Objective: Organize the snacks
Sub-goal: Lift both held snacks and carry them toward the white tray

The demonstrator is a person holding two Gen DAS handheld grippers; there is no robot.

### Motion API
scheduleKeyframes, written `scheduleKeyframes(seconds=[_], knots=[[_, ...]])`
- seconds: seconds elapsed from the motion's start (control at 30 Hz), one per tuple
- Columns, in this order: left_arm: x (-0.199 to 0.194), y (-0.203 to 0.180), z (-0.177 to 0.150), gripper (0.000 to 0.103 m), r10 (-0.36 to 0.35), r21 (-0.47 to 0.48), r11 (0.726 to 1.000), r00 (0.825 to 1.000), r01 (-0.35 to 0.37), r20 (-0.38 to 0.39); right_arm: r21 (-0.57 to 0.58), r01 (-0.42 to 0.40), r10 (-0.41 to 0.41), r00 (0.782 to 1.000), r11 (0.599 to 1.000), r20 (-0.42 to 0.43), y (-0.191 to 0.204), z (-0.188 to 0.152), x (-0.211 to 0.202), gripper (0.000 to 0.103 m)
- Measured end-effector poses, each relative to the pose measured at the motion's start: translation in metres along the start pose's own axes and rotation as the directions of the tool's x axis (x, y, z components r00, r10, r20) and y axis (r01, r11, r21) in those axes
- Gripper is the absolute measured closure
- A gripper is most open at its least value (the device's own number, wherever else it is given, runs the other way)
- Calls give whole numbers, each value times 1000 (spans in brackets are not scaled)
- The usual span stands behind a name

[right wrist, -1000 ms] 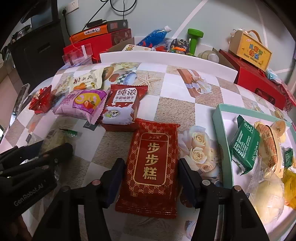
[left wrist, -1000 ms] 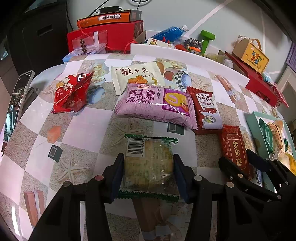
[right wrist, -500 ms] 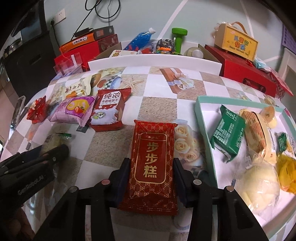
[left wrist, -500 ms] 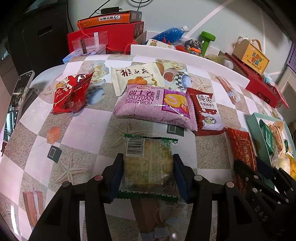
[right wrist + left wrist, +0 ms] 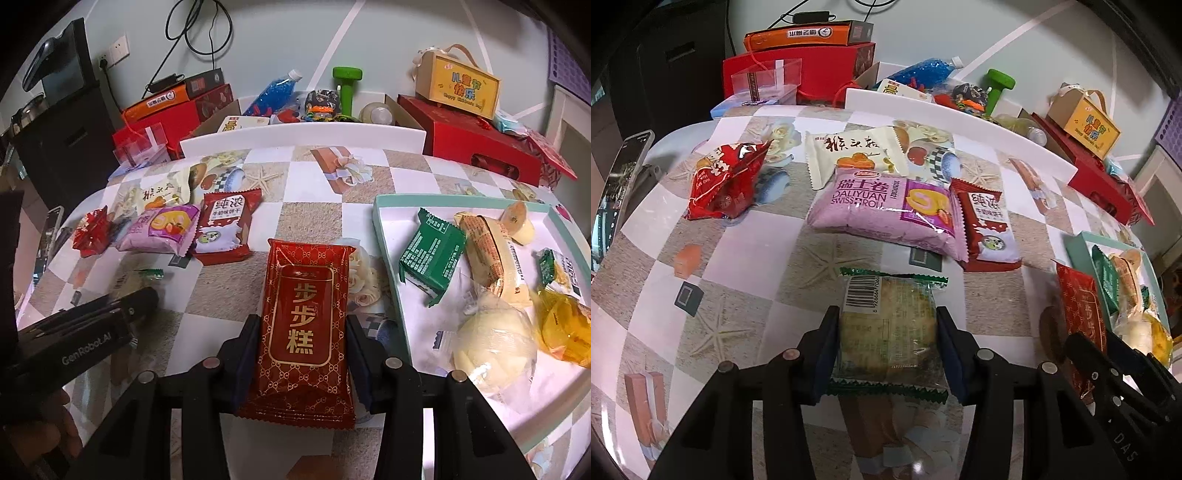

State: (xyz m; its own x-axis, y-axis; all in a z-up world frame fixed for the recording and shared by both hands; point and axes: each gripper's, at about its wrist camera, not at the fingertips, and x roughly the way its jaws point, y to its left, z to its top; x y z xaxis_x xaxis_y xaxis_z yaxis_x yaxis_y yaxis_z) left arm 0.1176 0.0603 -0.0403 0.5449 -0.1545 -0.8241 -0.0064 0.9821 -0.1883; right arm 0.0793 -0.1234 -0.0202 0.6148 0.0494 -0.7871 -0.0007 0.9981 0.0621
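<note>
Right gripper (image 5: pixel 301 354) is clenched on the red cake packet (image 5: pixel 304 321), now lifted off the table (image 5: pixel 317 218) and carried toward the teal tray (image 5: pixel 386 251). Left gripper (image 5: pixel 886 339) still clamps the clear biscuit packet (image 5: pixel 890 321), unmoved. Farther packets await sorting.

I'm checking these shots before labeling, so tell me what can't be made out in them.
- Left wrist view: the tray and red packet run behind the right gripper.
- Right wrist view: the clear cake packet is mostly hidden by the left gripper.
- Either view: the small print on the purple Swiss roll is too small.
</note>
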Motion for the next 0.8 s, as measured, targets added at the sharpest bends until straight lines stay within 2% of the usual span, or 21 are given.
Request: scheduleKeyframes(seconds=[0.43,0.8], knots=[[-21,-8,2,51,8,17,1000,999,-9,46,19,-39,38,998,999,57,-5,6,-21,55],[-61,-28,12,51,-24,61,998,989,15,149,81,-31,23,995,996,99,-28,13,-39,55]])
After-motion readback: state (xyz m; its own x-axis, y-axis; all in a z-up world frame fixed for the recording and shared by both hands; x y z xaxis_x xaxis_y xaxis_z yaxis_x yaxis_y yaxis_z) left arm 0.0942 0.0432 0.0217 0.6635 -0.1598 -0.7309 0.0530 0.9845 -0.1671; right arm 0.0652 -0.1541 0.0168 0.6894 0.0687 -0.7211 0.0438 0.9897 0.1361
